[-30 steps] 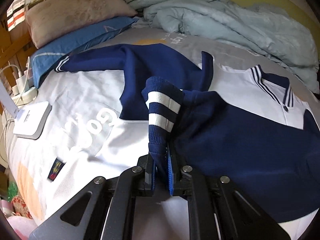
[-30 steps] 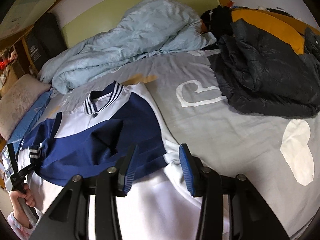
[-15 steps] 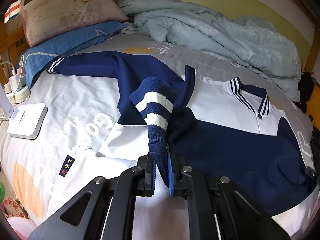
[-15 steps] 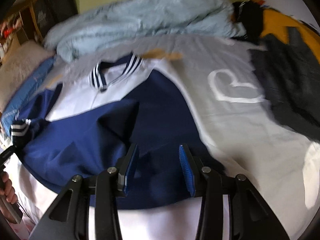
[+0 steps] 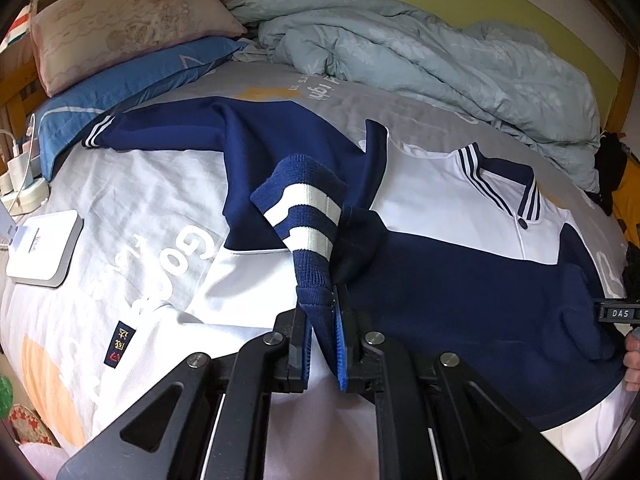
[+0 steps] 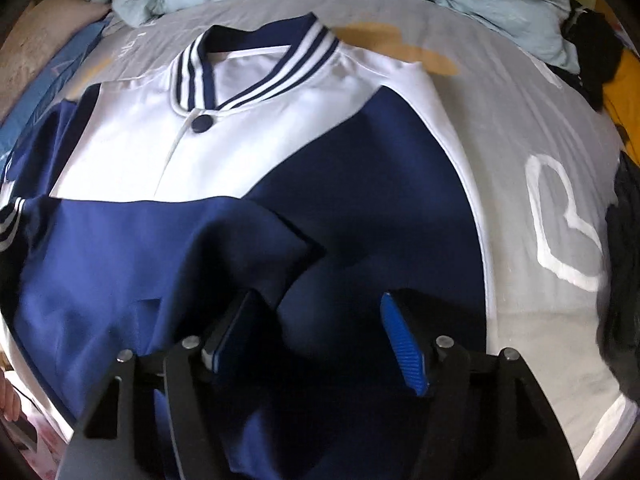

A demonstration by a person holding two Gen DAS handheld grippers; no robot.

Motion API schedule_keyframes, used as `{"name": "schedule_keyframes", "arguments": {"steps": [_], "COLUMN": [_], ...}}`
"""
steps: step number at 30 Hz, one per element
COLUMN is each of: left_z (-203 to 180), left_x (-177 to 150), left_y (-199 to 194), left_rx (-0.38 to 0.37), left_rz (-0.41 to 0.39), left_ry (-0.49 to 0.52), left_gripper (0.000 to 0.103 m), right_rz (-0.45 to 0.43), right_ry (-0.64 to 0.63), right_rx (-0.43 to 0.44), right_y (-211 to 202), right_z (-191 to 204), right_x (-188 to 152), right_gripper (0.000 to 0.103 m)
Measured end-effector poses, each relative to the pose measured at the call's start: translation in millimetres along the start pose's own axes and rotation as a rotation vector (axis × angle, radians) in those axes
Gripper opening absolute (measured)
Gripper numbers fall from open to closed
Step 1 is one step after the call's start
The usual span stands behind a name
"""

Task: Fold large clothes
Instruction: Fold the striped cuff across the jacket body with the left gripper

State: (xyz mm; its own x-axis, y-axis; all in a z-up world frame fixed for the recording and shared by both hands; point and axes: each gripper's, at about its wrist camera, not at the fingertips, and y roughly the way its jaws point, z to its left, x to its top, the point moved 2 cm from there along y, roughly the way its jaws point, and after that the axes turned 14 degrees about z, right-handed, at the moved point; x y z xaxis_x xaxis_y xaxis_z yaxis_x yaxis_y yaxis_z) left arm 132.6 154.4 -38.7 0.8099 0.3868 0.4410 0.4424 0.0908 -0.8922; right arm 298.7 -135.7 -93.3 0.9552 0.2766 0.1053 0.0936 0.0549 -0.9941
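A navy and white jacket (image 5: 452, 280) with a striped collar (image 6: 256, 68) lies spread on the bed. One navy sleeve is folded across its chest. My left gripper (image 5: 325, 312) is shut on that sleeve's striped cuff (image 5: 308, 216) and holds it a little above the jacket front. The other sleeve (image 5: 168, 124) stretches out toward the pillows. My right gripper (image 6: 320, 320) hangs just over the navy fabric at the jacket's right side. Its jaws are opening, and nothing is pinched between the blue pads. A fold of the sleeve (image 6: 224, 248) lies just beyond its left finger.
A light blue duvet (image 5: 440, 52) is bunched at the back of the bed. Pillows (image 5: 120, 32) lie at the far left. A white box (image 5: 42, 246) rests on the sheet at the left. Dark clothing (image 6: 622, 280) is piled at the right edge. A person's fingers (image 5: 632, 356) show at the right.
My right gripper has swung left and down, from the jacket's right hem to over its navy side, and its jaws have spread. The left gripper still holds the cuff, its view tilted slightly.
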Motion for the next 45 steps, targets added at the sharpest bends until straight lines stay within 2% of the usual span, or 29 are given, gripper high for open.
{"name": "schedule_keyframes", "arguments": {"steps": [2,4,5,6,7,8,12,14,16,19,20,22,23,24,26,28,30,32,33,34,35,36,38,41,45], "left_z": [-3,-5,-7,-7,-8,-9,-13,-19,-25,-30,-33,-36,-38,-37,-34,-30,-27,-26,-26,-24,-22,-22,-23,-26,-41], "left_x": [-1,-2,-3,-3,-2,0,16,28,38,44,42,38,37,35,34,33,32,31,31,31,32,30,32,34,48], "left_y": [2,3,3,3,1,-3,-25,-36,-49,-80,-92,-103,-101,-97,-79,-59,-38,-23,-17,-14,-12,-11,-12,-19,-28], "left_rx": [0.014,0.029,0.036,0.038,0.037,0.031,-0.036,-0.052,-0.057,-0.057,-0.043,0.011,0.054,0.067,0.006,-0.026,-0.048,-0.023,-0.011,-0.006,-0.013,-0.024,-0.044,-0.055,-0.067], "left_rz": [-0.001,-0.006,-0.01,-0.013,-0.016,-0.028,-0.103,-0.14,-0.18,-0.291,-0.334,-0.359,-0.33,-0.296,-0.216,-0.144,-0.096,-0.084,-0.082,-0.081,-0.079,-0.079,-0.09,-0.112,-0.154], "left_ry": [0.013,0.026,0.032,0.039,0.05,0.06,0.091,0.107,0.131,0.155,0.17,0.169,0.155,0.142,0.134,0.132,0.137,0.149,0.154,0.155,0.153,0.152,0.158,0.177,0.214], "left_gripper": [0.01,0.01,0.01,0.01,0.01,0.01,0.009,0.009,0.009,0.009,0.009,0.009,0.009,0.009,0.009,0.009,0.009,0.009,0.009,0.009,0.009,0.009,0.009,0.009,0.009], "right_rz": [0.002,-0.015,-0.021,-0.033,-0.044,-0.045,-0.124,-0.15,-0.153,-0.139,-0.142,-0.138,-0.135,-0.14,-0.126,-0.08,-0.03,-0.027,-0.045,-0.063,-0.08,-0.106,-0.122,-0.161,-0.202], "right_ry": [-0.027,-0.075,-0.09,-0.1,-0.093,-0.058,0.054,0.114,0.169,0.138,0.134,0.089,0.07,0.059,0.046,0.049,0.041,0.006,-0.011,-0.02,-0.021,-0.008,0.046,0.13,0.265], "right_rx": [-0.001,-0.031,-0.032,-0.027,-0.038,-0.087,-0.21,-0.22,-0.173,0.011,0.043,0.074,0.066,0.048,0.038,0.074,0.078,0.0,-0.038,-0.037,-0.019,-0.005,0.005,-0.062,-0.077], "right_y": [1,3,2,1,0,-1,-10,-15,-19,-21,-23,-25,-25,-26,-22,-13,2,11,12,11,9,6,4,-1,-18], "right_z": [3,8,10,11,10,5,-14,-33,-57,-72,-72,-64,-59,-57,-46,-37,-27,-15,-9,-7,-7,-10,-22,-40,-83], "right_x": [-1,-4,-5,-6,-7,-8,-9,-9,-7,-7,-7,-5,-2,4,14,24,31,33,32,31,30,29,28,30,31], "right_gripper": [0.067,0.06,0.044,0.02,0.006,0.0,0.0,0.0,0.0,0.002,0.002,0.02,0.043,0.048,0.048,0.05,0.068,0.069,0.063,0.053,0.019,0.002,0.002,0.002,0.002]}}
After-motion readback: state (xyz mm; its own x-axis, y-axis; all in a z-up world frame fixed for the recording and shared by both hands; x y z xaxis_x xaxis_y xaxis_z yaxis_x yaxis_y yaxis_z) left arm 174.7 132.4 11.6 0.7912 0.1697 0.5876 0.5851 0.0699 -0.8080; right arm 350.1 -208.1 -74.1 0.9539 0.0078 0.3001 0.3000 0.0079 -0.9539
